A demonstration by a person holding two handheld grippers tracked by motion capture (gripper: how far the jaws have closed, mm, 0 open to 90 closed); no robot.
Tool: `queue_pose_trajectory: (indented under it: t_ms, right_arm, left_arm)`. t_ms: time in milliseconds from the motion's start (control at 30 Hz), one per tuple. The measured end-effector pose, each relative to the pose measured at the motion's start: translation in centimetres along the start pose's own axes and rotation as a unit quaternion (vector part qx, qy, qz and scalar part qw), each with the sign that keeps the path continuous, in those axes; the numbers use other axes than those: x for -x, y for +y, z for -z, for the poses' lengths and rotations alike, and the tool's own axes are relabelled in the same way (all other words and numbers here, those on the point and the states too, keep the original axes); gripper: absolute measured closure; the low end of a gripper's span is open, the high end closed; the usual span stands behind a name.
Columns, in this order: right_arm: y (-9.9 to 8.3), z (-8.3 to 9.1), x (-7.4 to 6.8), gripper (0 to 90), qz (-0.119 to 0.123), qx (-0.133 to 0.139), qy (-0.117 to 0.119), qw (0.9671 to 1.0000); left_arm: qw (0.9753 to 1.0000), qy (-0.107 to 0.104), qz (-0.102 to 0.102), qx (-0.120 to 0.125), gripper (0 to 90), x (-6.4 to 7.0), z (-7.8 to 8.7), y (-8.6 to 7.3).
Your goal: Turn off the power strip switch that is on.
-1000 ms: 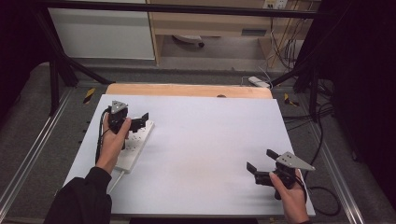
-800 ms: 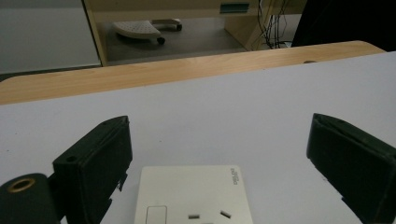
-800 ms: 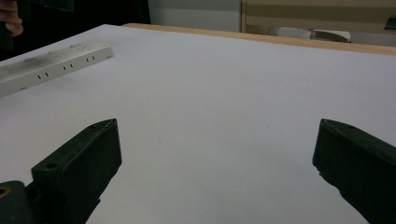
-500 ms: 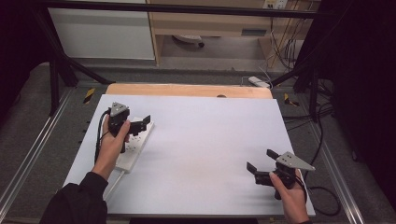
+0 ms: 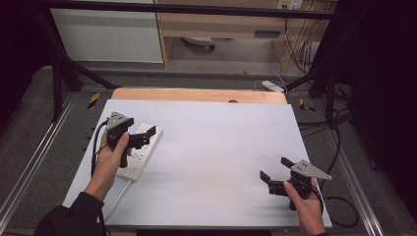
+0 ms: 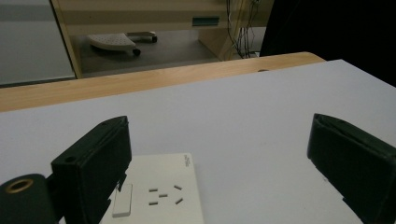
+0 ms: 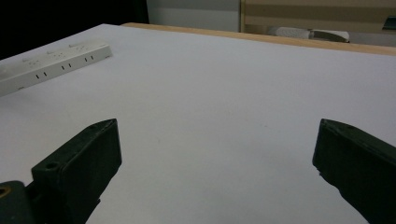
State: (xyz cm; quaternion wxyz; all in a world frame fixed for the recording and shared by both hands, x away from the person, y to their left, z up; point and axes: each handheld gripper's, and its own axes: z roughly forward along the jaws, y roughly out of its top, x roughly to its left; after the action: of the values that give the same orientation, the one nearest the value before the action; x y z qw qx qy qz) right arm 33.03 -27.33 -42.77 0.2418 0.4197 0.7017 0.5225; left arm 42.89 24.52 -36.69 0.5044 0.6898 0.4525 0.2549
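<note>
A white-topped bench [image 5: 211,162] fills the scene, and everything here is placed relative to the white power strip [image 5: 139,153] lying on its left side. Nearest the viewer, well apart from the strip toward the bench's right front corner, a hand holds the right tool [image 5: 273,168], its two black jaws spread wide and holding nothing. Farther in, the left tool [image 5: 147,136] hovers directly over the strip, jaws also wide apart and empty; one jaw hangs above the strip's switch [image 6: 122,206] and socket holes. A white cord [image 5: 117,199] trails from the strip's near end. Beyond the strip, a bare wooden edge [image 5: 196,94] borders the bench.
</note>
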Motion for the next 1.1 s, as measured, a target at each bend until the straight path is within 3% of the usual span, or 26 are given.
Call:
queue_pose_trajectory:
  t_ms: [500,1100]
  right_arm:
    - [0.0,-0.1,0.0,1.7,0.0,-0.001,-0.001,1.0]
    - [0.0,0.0,0.1,1.7,-0.001,-0.001,-0.003,1.0]
  left_arm:
    - [0.9998,0.002,-0.007,0.019,5.9,0.2,5.2,-1.4]
    - [0.9998,0.001,-0.004,0.021,5.5,0.3,9.3,-4.2]
